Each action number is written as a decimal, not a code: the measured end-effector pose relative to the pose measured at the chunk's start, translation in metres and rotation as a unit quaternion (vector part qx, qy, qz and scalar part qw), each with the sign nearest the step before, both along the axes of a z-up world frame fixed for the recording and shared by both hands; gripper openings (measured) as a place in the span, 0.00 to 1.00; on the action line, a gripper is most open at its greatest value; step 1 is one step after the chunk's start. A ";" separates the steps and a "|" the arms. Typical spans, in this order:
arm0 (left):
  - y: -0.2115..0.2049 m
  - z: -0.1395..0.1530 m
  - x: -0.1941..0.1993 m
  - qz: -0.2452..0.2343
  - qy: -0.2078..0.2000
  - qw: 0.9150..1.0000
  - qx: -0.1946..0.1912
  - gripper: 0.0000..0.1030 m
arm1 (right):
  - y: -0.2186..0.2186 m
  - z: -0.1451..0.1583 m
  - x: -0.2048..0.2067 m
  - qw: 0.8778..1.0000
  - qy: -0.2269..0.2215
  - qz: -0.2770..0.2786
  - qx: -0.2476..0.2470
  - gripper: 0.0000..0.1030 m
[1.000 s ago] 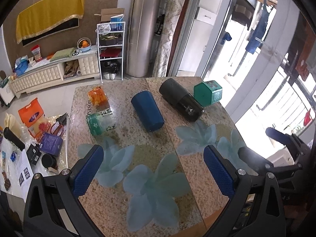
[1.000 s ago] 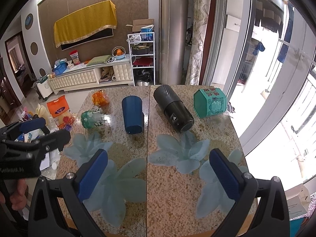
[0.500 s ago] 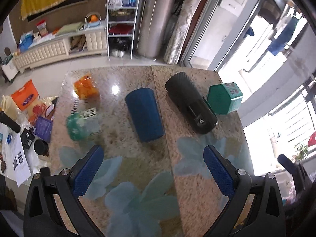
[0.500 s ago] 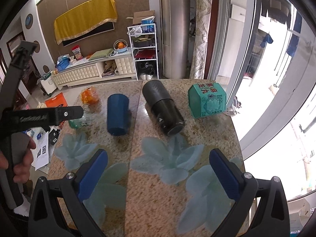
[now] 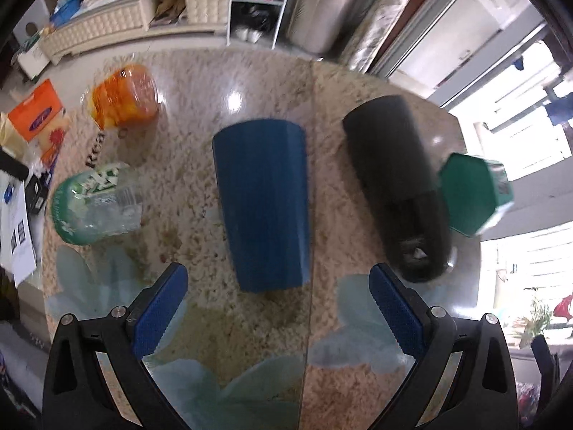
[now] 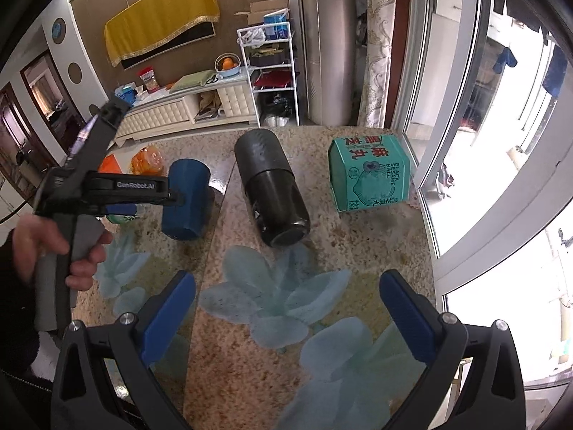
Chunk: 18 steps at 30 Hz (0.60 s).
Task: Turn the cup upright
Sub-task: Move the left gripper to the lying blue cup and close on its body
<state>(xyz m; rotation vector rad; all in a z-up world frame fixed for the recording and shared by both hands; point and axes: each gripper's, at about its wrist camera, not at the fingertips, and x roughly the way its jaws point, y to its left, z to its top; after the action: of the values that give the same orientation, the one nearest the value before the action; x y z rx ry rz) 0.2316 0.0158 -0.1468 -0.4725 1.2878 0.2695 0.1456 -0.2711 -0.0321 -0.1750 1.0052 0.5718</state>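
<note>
A living room with a white sideboard and a bright balcony door lies beyond the speckled stone table (image 5: 250, 322), which has pale blue flowers printed on it. The blue cup (image 5: 263, 204) lies on its side near the middle of the table, its wider end toward the far edge and its narrower end toward me. A black flask (image 5: 397, 193) lies on its side just to the right of it, a green box (image 6: 369, 173) stands beyond that, and an orange jar (image 5: 123, 96) and a green-lidded jar (image 5: 93, 202) lie off to the left. My left gripper (image 5: 277, 308) hangs over the near end of the cup with its jaws spread wide and nothing between them; the blue fingers (image 5: 161, 310) do not touch it. My right gripper (image 6: 288, 313) is also spread wide and empty, held back over the flowers nearer the flask. As I judge it, nothing of the flip is done: the cup is not gripped and not lifted. What remains is closing on it, tipping it up and setting it standing.
</note>
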 end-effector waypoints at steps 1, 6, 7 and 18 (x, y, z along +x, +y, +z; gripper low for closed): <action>0.001 -0.006 0.003 0.002 0.008 1.000 0.001 0.99 | -0.001 -0.001 0.004 1.000 0.002 0.000 0.000 1.00; 0.008 -0.037 0.015 0.011 0.040 0.999 0.010 0.99 | -0.010 -0.010 0.018 1.000 0.018 -0.003 0.004 1.00; 0.008 -0.040 0.017 0.014 0.044 0.999 0.010 0.99 | -0.011 -0.012 0.021 1.000 0.024 -0.003 0.004 1.00; 0.020 -0.073 0.023 0.037 0.072 0.996 -0.024 0.73 | -0.020 -0.016 0.037 0.999 0.036 -0.011 0.013 1.00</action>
<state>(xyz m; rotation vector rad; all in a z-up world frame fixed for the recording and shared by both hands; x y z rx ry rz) 0.2548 0.0362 -0.2201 -0.5502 1.4206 0.3400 0.1828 -0.2907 -0.0484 -0.1204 1.0686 0.5733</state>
